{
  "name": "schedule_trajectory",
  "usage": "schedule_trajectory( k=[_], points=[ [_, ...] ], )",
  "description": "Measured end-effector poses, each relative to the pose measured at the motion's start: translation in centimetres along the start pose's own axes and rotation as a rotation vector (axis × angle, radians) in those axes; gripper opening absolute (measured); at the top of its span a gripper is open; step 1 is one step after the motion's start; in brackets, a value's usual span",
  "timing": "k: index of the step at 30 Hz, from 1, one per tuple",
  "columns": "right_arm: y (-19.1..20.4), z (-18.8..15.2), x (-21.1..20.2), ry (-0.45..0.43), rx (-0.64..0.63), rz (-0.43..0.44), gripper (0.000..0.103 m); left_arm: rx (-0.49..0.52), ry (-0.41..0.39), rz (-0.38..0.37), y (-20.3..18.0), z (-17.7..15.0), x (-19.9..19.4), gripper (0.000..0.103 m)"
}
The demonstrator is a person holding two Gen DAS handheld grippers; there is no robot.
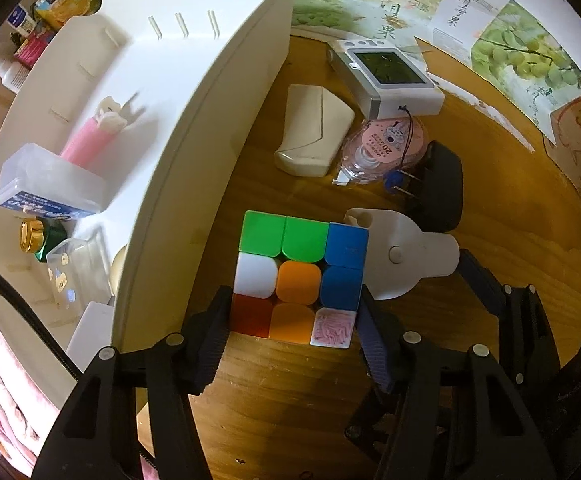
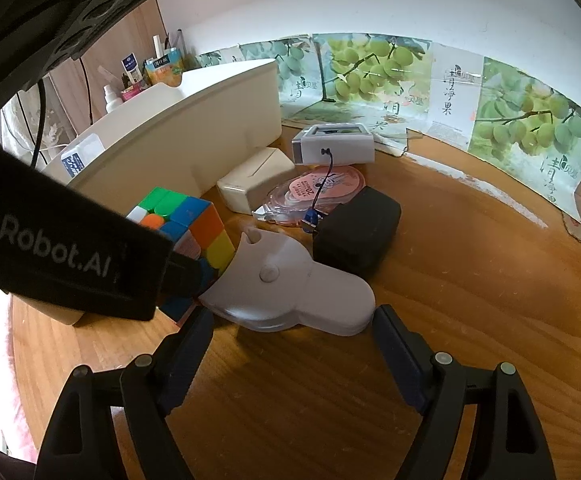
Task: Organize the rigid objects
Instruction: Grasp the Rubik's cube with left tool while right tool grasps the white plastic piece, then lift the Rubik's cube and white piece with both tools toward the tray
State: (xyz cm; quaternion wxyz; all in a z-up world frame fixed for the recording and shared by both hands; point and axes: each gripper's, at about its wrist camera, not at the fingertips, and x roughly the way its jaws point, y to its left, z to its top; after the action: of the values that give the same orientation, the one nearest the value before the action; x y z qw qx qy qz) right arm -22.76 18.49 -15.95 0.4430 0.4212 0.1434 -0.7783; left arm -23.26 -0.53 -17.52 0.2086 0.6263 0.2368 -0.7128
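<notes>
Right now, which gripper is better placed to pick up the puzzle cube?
Left. The left gripper points down over the cube, one finger on each side. The right gripper is open, facing the white plastic tool instead.

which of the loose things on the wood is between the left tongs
The multicoloured puzzle cube. It sits between the left tongs; the white flat gadget and black block lie beyond.

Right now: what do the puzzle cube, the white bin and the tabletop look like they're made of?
Puzzle cube: hard moulded plastic, solid-coloured glossy tiles with rounded corners, one tile scribbled on.
White bin: smooth, faintly glossy plastic by its look, with moulded divider slots in the wall.
Tabletop: wood or wood veneer, visible grain under a sheen; which one I can't tell.
</notes>
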Motion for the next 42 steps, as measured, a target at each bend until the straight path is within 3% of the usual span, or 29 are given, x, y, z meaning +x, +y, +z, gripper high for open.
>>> schedule_trajectory(
  k=[7,18,28,36,42],
  points=[
    [0.0,0.1,0.2,0.007,-0.003,-0.017,0.085,0.002,0.003,-0.016,0.1,0.0,-0.7,0.061],
    [0.2,0.7,0.8,0.023,-0.007,-0.047,0.088,0.009,-0.072,-0.027,0.7,0.0,-5.3,0.060],
    [1.2,1.4,1.7,0.027,-0.009,-0.114,0.089,0.002,-0.122,-0.055,3.5,0.3,-7.9,0.061],
    [1.5,1.7,2.6,0.028,0.004,-0.184,0.101,0.016,-0.147,-0.072,4.1,0.0,-9.3,0.061],
    [1.3,1.9,2.7,0.026,0.034,-0.208,0.101,0.016,-0.164,-0.064,4.3,0.0,-9.9,0.061]
  ],
)
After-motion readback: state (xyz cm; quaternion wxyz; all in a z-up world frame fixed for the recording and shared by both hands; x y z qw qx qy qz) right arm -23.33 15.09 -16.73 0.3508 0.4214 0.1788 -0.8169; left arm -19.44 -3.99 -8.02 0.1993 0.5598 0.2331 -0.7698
